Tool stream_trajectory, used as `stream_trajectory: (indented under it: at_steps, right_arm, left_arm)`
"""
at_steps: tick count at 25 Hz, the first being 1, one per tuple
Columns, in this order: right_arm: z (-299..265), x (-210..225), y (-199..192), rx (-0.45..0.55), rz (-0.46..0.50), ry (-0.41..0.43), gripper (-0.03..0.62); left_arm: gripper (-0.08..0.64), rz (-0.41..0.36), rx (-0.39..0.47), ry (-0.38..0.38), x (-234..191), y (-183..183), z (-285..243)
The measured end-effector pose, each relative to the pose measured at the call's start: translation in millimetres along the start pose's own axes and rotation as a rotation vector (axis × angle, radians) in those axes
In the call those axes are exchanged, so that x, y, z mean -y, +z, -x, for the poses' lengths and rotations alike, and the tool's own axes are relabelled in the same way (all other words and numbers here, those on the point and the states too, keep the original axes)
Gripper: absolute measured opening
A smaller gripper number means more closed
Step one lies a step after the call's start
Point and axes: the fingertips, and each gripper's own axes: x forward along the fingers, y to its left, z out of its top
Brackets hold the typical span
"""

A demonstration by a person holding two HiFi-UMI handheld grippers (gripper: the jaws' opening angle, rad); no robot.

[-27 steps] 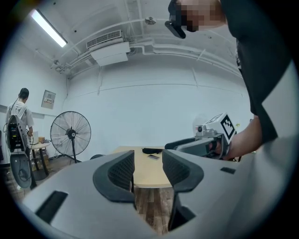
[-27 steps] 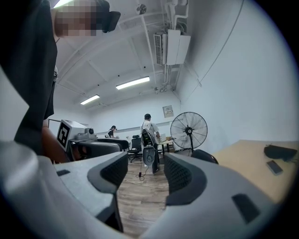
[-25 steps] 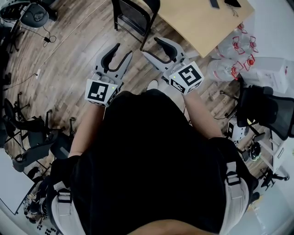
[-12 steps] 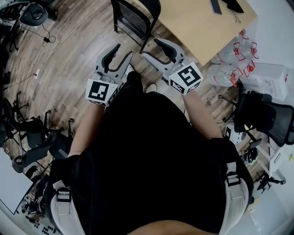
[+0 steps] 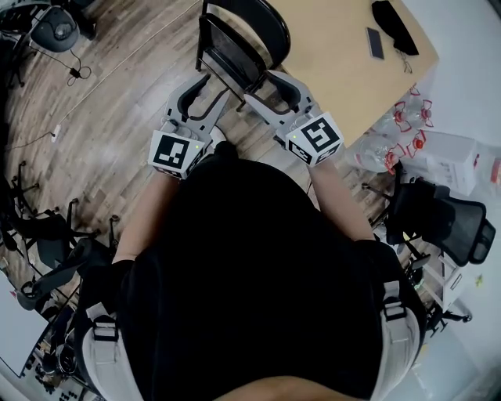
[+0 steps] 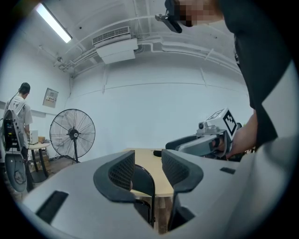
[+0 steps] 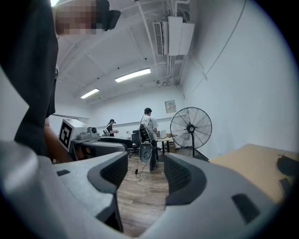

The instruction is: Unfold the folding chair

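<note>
The black folding chair (image 5: 235, 47) stands folded beside the wooden table's (image 5: 337, 55) corner, at the top of the head view. My left gripper (image 5: 210, 90) is held level in front of its lower frame, jaws open and empty. In the left gripper view the chair (image 6: 142, 184) shows through the gap between the jaws, a little way off. My right gripper (image 5: 262, 86) is beside the left one and just short of the chair, also open. The right gripper view (image 7: 145, 175) has only wooden floor between the jaws.
A phone (image 5: 375, 43) and a dark pouch (image 5: 395, 23) lie on the table. Plastic bottles (image 5: 403, 129) and an office chair (image 5: 438, 215) are at the right, more chairs (image 5: 47, 243) at the left. A standing fan (image 7: 190, 128) and people (image 7: 148, 128) are across the room.
Both grippers have moved forward together toward the folding chair, which now sits closer and larger at the top of the head view. Their jaws look the same.
</note>
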Motion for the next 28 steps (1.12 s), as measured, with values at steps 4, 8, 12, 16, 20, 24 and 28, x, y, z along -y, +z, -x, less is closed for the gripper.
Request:
stream_trajectory:
  at_steps: [4, 8, 12, 16, 20, 24, 28]
  right_arm:
    - [-42.8, 19.2, 11.8, -0.018, 0.031, -0.001, 0.232]
    - [-77.1, 40.8, 17.9, -0.031, 0.026, -0.017, 0.230]
    - [-99.7, 63.7, 20.6, -0.036, 0.006, -0.044, 0.231]
    - [-113.0, 92.1, 22.0, -0.046, -0.005, -0.065, 0.230]
    - [-114.9, 120.4, 23.0, -0.059, -0.006, -0.046, 0.230]
    - [-117.7, 148.4, 24.2, -0.068, -0.006, -0.004, 0.232]
    - [-125.5, 184.1, 13.4, -0.135, -0.006, 0.025, 0.230]
  left_arm:
    - [0.173, 0.006, 0.015, -0.004, -45.9, 4.1, -16.2]
    - [0.172, 0.017, 0.015, -0.008, -83.8, 3.8, -31.4]
    - [0.172, 0.021, 0.003, -0.027, -108.8, -1.3, -43.8]
    - [0.170, 0.030, -0.008, -0.017, -127.8, -5.7, -58.2]
    - [0.169, 0.054, -0.013, 0.014, -132.1, -5.5, -78.0]
    - [0.167, 0.055, -0.013, 0.062, -129.5, -2.1, -98.4]
    - [0.167, 0.051, -0.020, 0.130, -128.0, -7.2, -120.4]
